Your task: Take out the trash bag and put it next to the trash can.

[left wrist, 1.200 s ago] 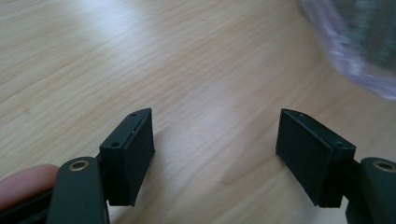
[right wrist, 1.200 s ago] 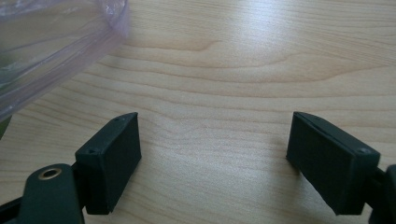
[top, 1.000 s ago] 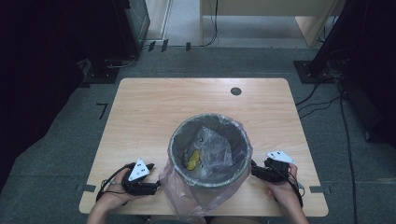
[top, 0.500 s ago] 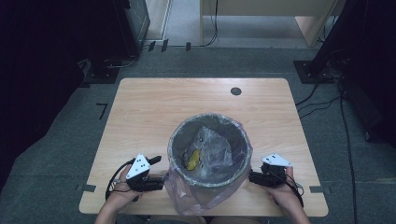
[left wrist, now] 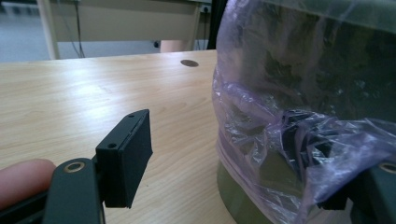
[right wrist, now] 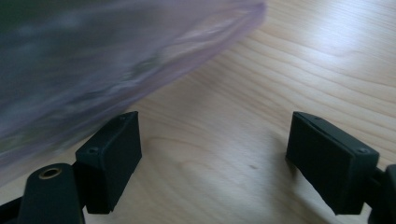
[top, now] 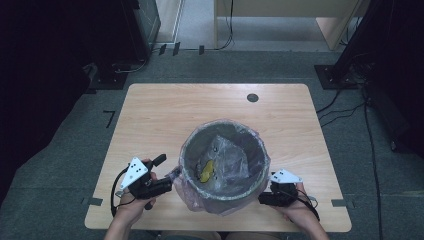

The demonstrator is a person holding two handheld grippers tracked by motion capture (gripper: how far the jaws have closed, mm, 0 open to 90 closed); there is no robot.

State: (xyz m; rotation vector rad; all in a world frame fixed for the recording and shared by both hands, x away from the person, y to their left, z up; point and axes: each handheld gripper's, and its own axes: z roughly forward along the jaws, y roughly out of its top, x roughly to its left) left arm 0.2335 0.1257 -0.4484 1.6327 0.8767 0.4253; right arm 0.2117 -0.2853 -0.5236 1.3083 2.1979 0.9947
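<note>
Gathering the liner's loose skirt on both sides of the bin

Working from the left: the left tongs stand wide at the near-left side of the bin, close to the worktop. In the left gripper view one black pad is clear of everything, while the other jaw sits behind a fold of the purple liner bag; whether that pad touches the film I cannot tell, but nothing is pinched between the two. The liner is folded over the rim and hangs down the outside wall in crumpled folds. Inside the bin lie a yellow scrap and some crumpled clear film. At the near-right side, the right tongs are also wide, low over the wood, with the liner's edge just beside one pad and bare worktop between the jaws.

To do this step well, I judge each pair of tongs should slide in until a thick bunch of film, not a single layer, lies fully between the pads, then close firmly. A thin bite is likely to slip or tear. Taking hold at matching heights on both sides should keep the bin from tipping and the contents from spilling when the bag is drawn up.
</note>
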